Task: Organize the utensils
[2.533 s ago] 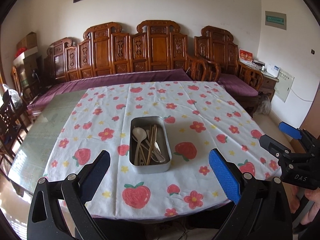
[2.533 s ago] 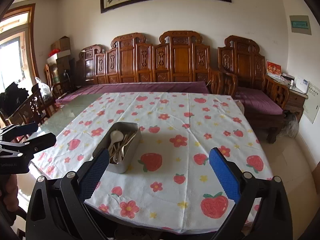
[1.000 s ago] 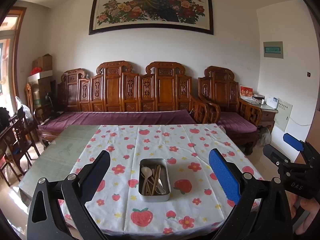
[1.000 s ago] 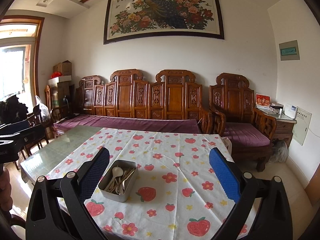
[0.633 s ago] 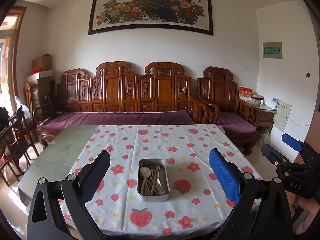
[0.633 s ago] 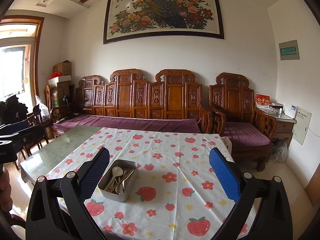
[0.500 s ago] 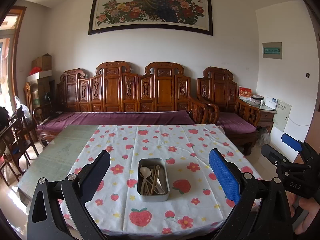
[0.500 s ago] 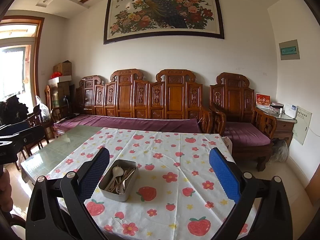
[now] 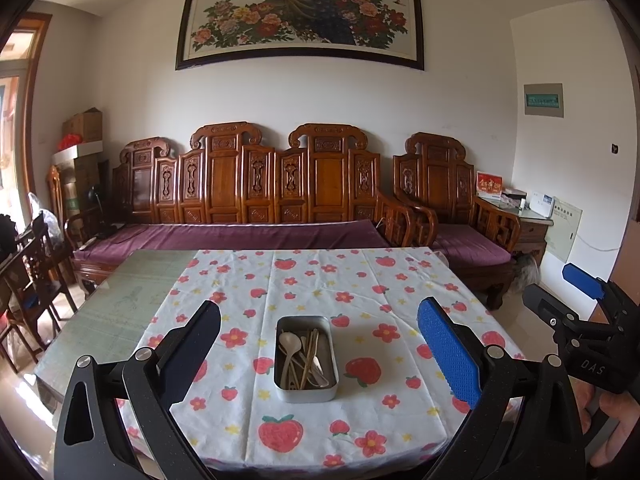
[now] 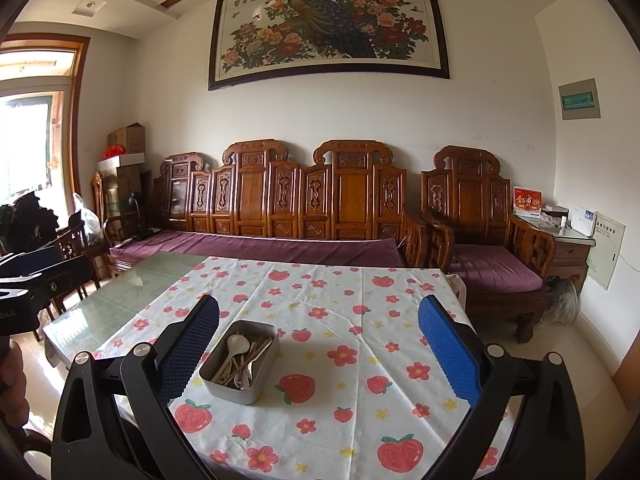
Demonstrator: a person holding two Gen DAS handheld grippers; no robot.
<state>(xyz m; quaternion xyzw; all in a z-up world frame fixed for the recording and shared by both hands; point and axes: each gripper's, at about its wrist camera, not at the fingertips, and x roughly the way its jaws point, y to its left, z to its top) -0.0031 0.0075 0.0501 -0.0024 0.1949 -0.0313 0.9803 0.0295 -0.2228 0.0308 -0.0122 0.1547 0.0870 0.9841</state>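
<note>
Two grippers are hanging wide apart and empty above the near edge of the table: the left gripper (image 9: 318, 344) and the right gripper (image 10: 318, 344) are each showing blue-padded fingers spread to their full span, with nothing between them. Both are sitting well back from the work, probably so that each camera is taking in the whole cloth (image 9: 360, 280) at once; whether they are about to reach in or are pulling clear of finished work, the pictures are not settling. The tin (image 9: 306, 358) is lying straight ahead of the left gripper, between and beyond its fingers, and ahead and toward the left finger of the right gripper, where it is showing again (image 10: 240, 362). It is resting flat on the cloth, long side running away from the person, well apart from every edge. The utensils (image 9: 302, 360) are all lying inside the tin: a pale spoon (image 9: 290, 342) is pointing its bowl away from the grippers, and thin tan sticks and pale handles are crossing over one another in a loose pile beside it. Nothing is lying loose on the cloth around the tin. The pile is looking gathered but not aligned, so it is fitting either utensils collected into the tin or utensils waiting to be sorted out of it.
</note>
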